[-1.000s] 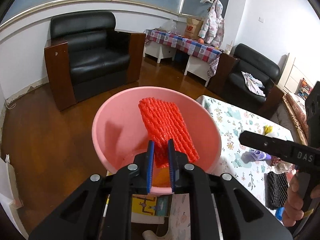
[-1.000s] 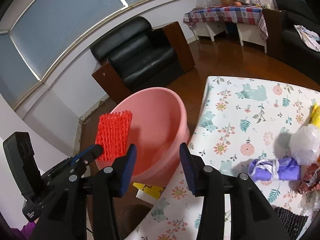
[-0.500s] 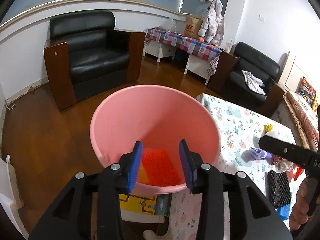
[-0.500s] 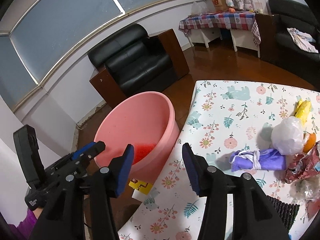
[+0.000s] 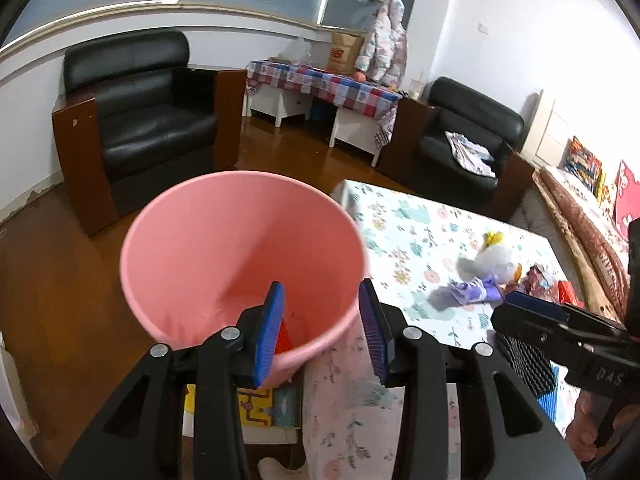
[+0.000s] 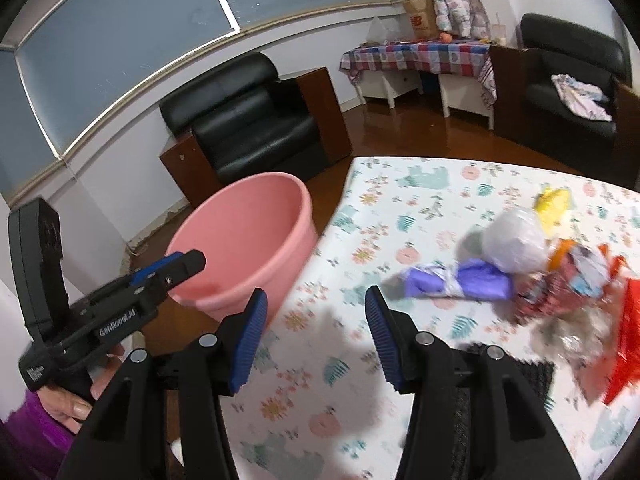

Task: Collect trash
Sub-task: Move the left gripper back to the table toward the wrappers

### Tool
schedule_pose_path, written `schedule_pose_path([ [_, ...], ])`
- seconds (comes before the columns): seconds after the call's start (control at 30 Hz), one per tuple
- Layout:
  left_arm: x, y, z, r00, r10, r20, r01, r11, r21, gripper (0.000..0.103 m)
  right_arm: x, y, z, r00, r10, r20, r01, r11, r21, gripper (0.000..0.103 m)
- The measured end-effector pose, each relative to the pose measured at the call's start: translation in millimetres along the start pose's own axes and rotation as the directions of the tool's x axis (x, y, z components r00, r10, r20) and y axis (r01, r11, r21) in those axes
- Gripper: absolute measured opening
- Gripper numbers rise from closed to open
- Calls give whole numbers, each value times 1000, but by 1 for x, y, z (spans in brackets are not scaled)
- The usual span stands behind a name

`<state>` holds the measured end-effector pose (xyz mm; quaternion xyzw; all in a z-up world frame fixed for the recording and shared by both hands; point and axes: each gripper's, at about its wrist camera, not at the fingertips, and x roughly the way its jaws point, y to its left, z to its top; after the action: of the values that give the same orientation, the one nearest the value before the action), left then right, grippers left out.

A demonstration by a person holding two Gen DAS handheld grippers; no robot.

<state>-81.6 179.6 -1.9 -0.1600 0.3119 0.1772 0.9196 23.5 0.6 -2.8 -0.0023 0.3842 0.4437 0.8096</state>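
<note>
A pink plastic bin [image 5: 240, 248] stands on the floor beside a table with a floral cloth [image 6: 400, 216]. My left gripper [image 5: 322, 330] is open and empty over the bin's near rim. A red foam net [image 5: 285, 336] lies at the bin's bottom, mostly hidden. My right gripper [image 6: 314, 340] is open and empty above the table's left part. Trash lies to its right: a purple bag [image 6: 456, 280], a white plastic bag [image 6: 514, 242], a yellow scrap [image 6: 554, 204], crumpled wrappers [image 6: 576, 280], a red piece [image 6: 626, 332] and a black foam net [image 6: 520, 376].
A black armchair [image 5: 148, 116] stands behind the bin. A second armchair [image 5: 464, 136] and a checked-cloth side table [image 5: 320, 80] are at the back. A colourful box [image 5: 260, 404] lies on the wooden floor under the bin's near side.
My left gripper opened and dropped the red foam net into the bin, then swung right. My right gripper moved right over the table toward the trash pile.
</note>
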Motion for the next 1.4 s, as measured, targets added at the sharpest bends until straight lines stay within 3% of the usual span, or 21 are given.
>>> schedule_pose_path([
  [0.23, 10, -40, -15, 991, -116, -64, 118, 992, 43, 39, -30, -14, -24, 995, -91, 28, 92, 995, -23, 51],
  [0.4, 13, -68, -25, 982, -170, -77, 176, 981, 78, 39, -54, -34, -41, 991, -129, 46, 128, 991, 30, 55],
  [0.67, 17, -100, -29, 968, -228, -107, 241, 961, 132, 39, -88, -63, -54, 980, -158, 118, 141, 980, 142, 77],
  [0.87, 24, -118, -32, 967, -222, -125, 242, 955, 172, 39, -98, -82, -58, 978, -173, 120, 145, 966, 213, 78],
  [1.1, 43, -131, -18, 972, -188, -139, 215, 952, 216, 39, -98, -90, -63, 980, -170, 102, 145, 965, 219, 78],
  [1.3, 52, -147, -23, 935, -263, -237, 315, 924, 217, 39, -101, -110, -69, 977, -195, 90, 165, 949, 270, 78],
  [1.4, 55, -163, -33, 926, -269, -265, 335, 909, 248, 39, -101, -125, -72, 973, -220, 68, 190, 933, 305, 78],
])
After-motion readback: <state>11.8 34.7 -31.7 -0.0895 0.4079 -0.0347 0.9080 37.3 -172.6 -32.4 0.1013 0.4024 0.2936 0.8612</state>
